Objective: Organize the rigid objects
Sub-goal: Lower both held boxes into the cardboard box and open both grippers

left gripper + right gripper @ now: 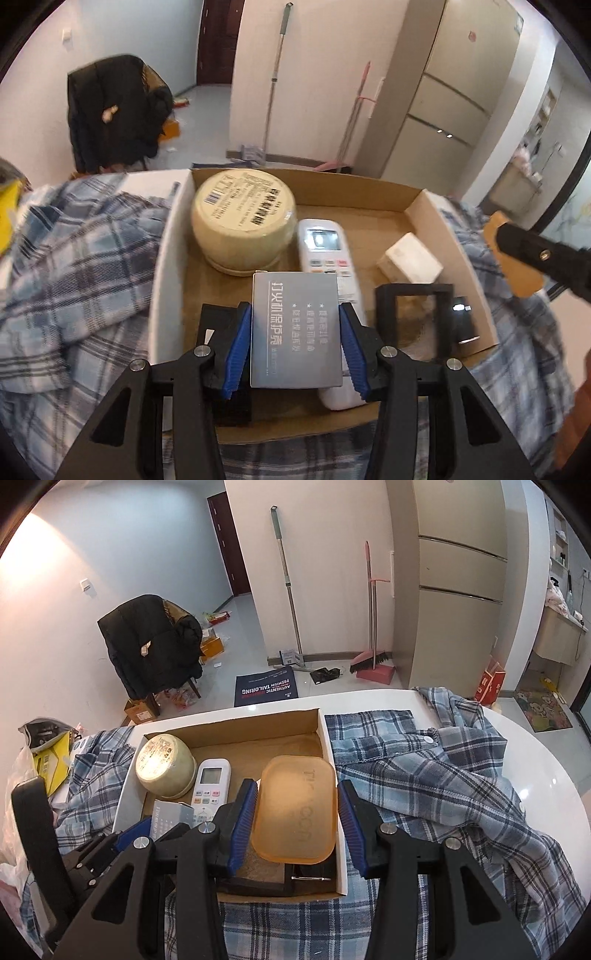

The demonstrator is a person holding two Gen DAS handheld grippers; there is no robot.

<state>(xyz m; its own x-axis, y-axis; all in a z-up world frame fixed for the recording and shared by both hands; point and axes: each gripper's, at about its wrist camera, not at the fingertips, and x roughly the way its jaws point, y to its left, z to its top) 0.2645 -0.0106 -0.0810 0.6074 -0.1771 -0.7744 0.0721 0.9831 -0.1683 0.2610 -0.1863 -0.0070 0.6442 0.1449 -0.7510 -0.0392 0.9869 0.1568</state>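
My left gripper [295, 345] is shut on a grey flat box [295, 332] with white print and holds it over the open cardboard box [354, 188]. My right gripper [295, 827] is shut on an orange translucent lid [295, 808] above the same cardboard box [229, 731]. In the box lie a cream round tub [243, 225], a white remote [325, 251], a small white block [410, 262], a black frame [413, 317] and a black block [214, 328]. The tub [166, 764] and remote [210, 779] also show in the right wrist view.
A blue plaid shirt [424, 775] lies around the box on a white round table [535, 775]. A yellow package [51, 760] lies at the table's left. Behind stand a chair with a black jacket [151, 642], a mop [286, 579], a broom with dustpan [373, 661] and a fridge [458, 590].
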